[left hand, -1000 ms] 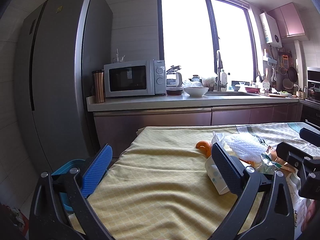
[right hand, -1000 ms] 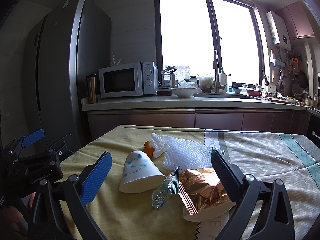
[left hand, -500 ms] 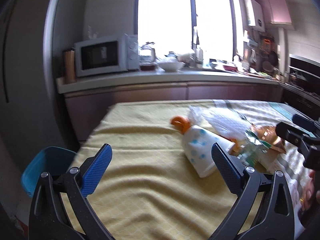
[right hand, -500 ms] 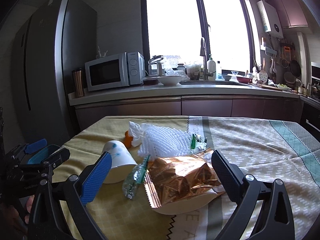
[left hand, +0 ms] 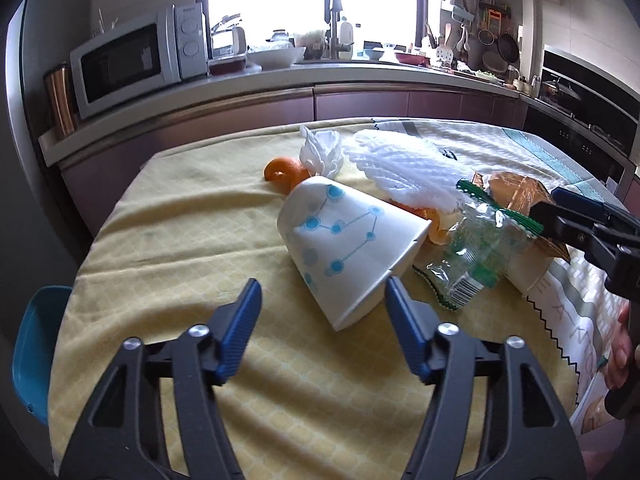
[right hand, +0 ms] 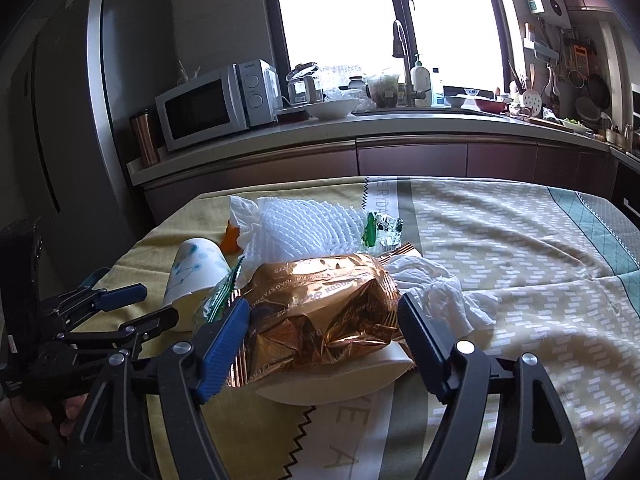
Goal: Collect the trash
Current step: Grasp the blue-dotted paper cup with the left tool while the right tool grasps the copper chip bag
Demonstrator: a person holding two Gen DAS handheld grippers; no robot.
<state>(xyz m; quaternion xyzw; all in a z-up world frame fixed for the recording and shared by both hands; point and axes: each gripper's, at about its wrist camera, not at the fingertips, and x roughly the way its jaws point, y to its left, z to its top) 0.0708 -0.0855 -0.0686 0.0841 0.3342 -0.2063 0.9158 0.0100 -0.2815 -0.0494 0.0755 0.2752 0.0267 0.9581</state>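
Trash lies in a pile on the clothed table point(left hand: 168, 240). A white paper cup with blue dots point(left hand: 352, 244) lies on its side; my left gripper point(left hand: 322, 312) is open just in front of its rim, touching nothing. Behind it are an orange peel point(left hand: 282, 170), a crumpled tissue point(left hand: 322, 152), white foam netting point(left hand: 404, 170) and a clear green-edged wrapper point(left hand: 476, 256). My right gripper point(right hand: 324, 326) is open with its jaws on either side of a copper foil bag point(right hand: 320, 308) that lies on a white paper plate point(right hand: 340, 380). A crumpled tissue point(right hand: 436, 284) lies beside it.
A blue bin point(left hand: 34, 344) stands on the floor off the table's left edge. Behind the table runs a counter point(right hand: 360, 128) with a microwave point(right hand: 216, 104), bowls and a sink. A fridge point(right hand: 80, 120) stands at the left.
Both grippers have moved forward and down toward the pile. The left one has narrowed and now sits at the cup's rim; the right one now straddles the foil bag.
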